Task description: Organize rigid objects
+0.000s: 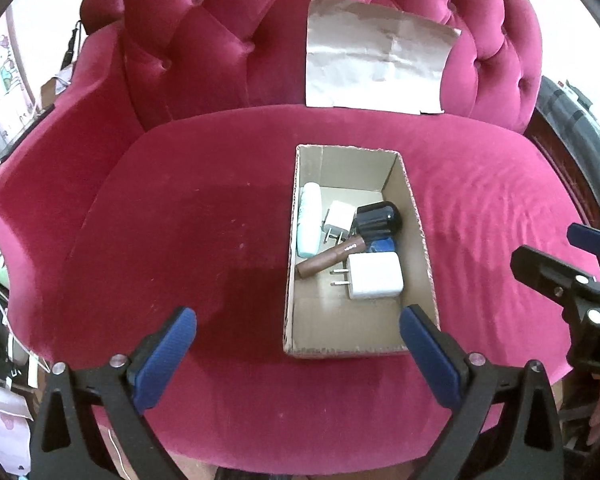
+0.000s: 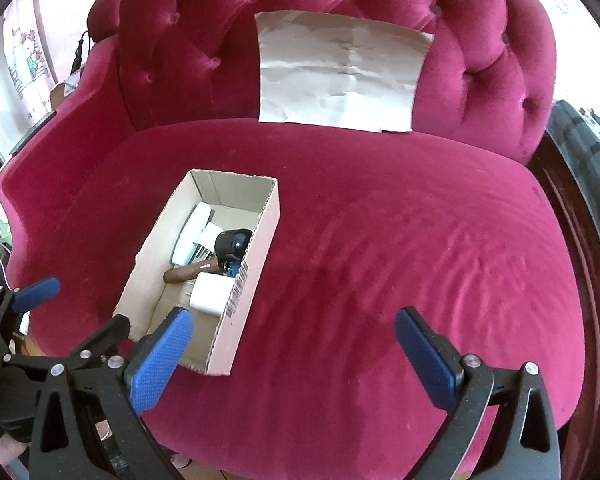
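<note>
Left wrist view: I am holding my left gripper [image 1: 298, 344] wide, cardboard box [image 1: 418, 216] just ahead.
Right wrist view: my right gripper [image 2: 294, 346] is gaping wide, box [image 2: 256, 264] lying ahead-left.

The seat cushion [image 2: 380, 260] is bare velvet on the whole right side and along the front edge, so a gripper can pass there freely. The cardboard box [image 1: 420, 232] stands left of the middle, open on top; its walls block a sideways approach. Inside, the near end of the box floor is free, while the white charger [image 1: 376, 276], brown tube [image 1: 328, 258] and black cap [image 1: 378, 218] crowd the far half. A paper sheet [image 2: 340, 72] leans on the backrest at the rear edge.
</note>
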Demonstrator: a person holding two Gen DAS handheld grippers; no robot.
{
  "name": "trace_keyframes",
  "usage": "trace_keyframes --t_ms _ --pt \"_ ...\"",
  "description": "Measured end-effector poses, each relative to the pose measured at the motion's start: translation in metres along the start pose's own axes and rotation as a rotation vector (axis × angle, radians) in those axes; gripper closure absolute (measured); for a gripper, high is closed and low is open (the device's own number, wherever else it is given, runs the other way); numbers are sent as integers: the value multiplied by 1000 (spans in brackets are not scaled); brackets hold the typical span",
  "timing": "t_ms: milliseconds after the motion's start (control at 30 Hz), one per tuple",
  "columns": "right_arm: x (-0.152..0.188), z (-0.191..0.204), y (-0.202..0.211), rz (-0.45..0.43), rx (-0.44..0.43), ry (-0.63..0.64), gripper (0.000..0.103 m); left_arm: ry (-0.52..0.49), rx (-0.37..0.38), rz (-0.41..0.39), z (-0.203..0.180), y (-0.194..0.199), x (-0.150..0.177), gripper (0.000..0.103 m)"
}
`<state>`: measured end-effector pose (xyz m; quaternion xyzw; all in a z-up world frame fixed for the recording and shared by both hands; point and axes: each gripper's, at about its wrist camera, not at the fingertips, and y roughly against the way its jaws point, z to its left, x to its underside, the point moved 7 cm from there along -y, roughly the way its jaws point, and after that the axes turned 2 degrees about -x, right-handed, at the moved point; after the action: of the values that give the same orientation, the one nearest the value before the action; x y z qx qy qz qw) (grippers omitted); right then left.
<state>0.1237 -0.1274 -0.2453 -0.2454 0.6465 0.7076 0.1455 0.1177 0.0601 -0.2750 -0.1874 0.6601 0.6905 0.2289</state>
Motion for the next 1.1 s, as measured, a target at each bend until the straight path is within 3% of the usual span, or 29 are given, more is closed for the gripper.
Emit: trace_keyframes --t_ms 500,667,1100 --pt "37 -23 40 -67 50 -88 0 -56 6 -89 -21 32 38 0" --pt "45 -23 28 -55 50 -74 0 -52 30 -46 -34 21 51 0" --pt "50 -27 22 -53 65 -64 0 -64 24 -62 -40 22 51 0"
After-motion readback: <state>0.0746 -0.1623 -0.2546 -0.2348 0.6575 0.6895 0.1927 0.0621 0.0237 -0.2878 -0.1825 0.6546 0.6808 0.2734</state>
